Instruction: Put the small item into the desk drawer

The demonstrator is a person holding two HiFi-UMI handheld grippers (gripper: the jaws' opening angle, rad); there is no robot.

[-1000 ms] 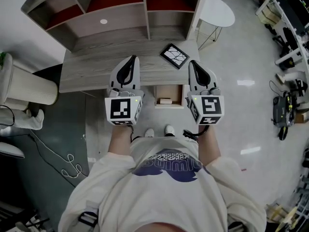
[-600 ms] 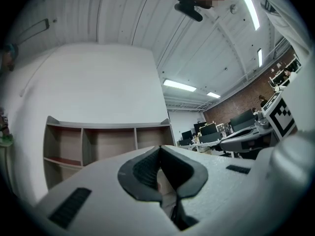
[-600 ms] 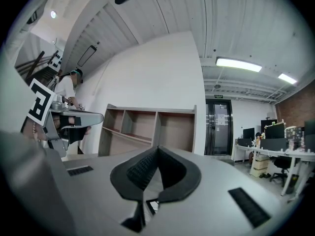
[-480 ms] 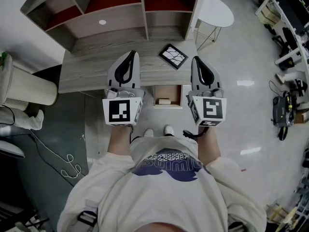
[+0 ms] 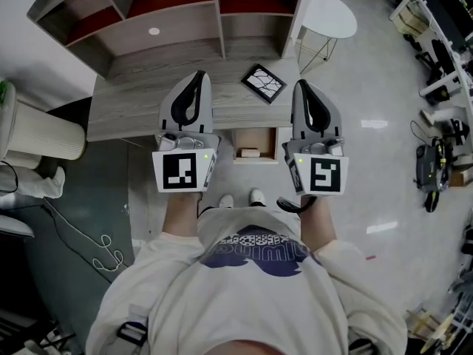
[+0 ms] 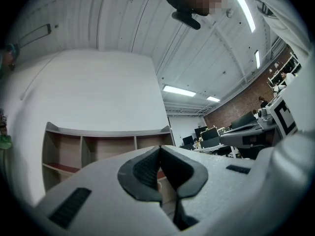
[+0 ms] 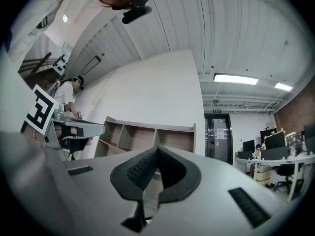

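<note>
Head view: caught the small item lying inside the open desk drawer, centre of frame, just below the front edge of the desk. Looked like a pale, flat little block near the drawer's lower edge; too small for more detail. Saw the left gripper left of the drawer and the right gripper right of it, both raised over the desk and well clear of the item. Checked the left gripper view and the right gripper view: jaws pressed together on both, nothing between them. Judged the placing step as done. Judged the next move, if any, as shutting the drawer: would call for a closed tip on the drawer front and a straight push toward the top of the frame.
</note>
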